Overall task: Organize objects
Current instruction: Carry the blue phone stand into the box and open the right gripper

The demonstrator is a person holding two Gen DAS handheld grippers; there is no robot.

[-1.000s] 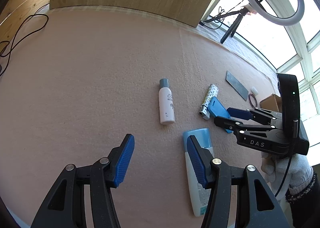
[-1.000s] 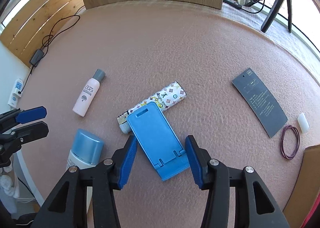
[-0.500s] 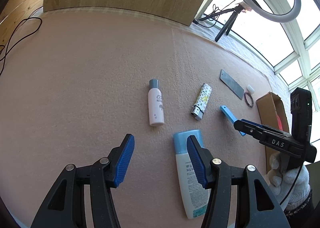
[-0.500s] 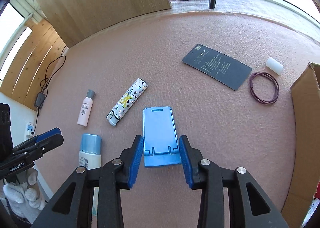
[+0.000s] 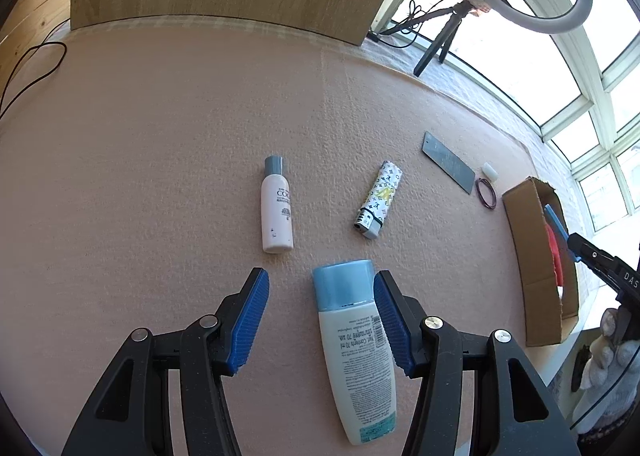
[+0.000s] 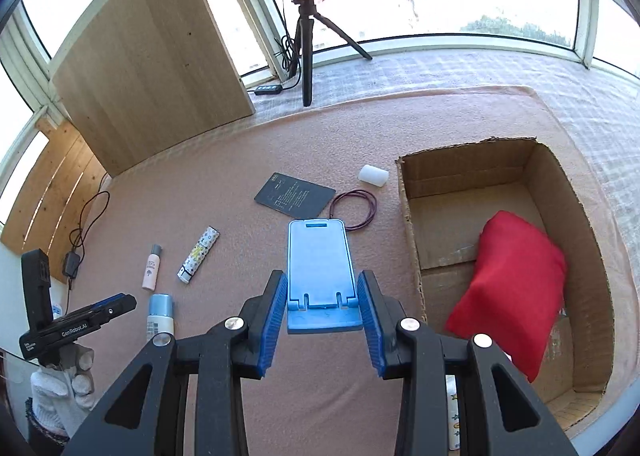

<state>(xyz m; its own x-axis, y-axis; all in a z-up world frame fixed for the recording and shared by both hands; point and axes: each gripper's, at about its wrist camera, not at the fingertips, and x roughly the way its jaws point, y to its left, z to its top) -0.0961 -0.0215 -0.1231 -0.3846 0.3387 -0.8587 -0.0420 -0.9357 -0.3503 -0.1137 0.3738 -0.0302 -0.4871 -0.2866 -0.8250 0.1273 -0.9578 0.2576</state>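
Blue phone stand clamped between right gripper jaws

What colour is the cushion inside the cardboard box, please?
Red cushion; clearest in the right wrist view.

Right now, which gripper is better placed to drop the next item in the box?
Right. The right gripper is shut on the blue phone stand, beside the cardboard box. The left gripper is open, holding nothing.
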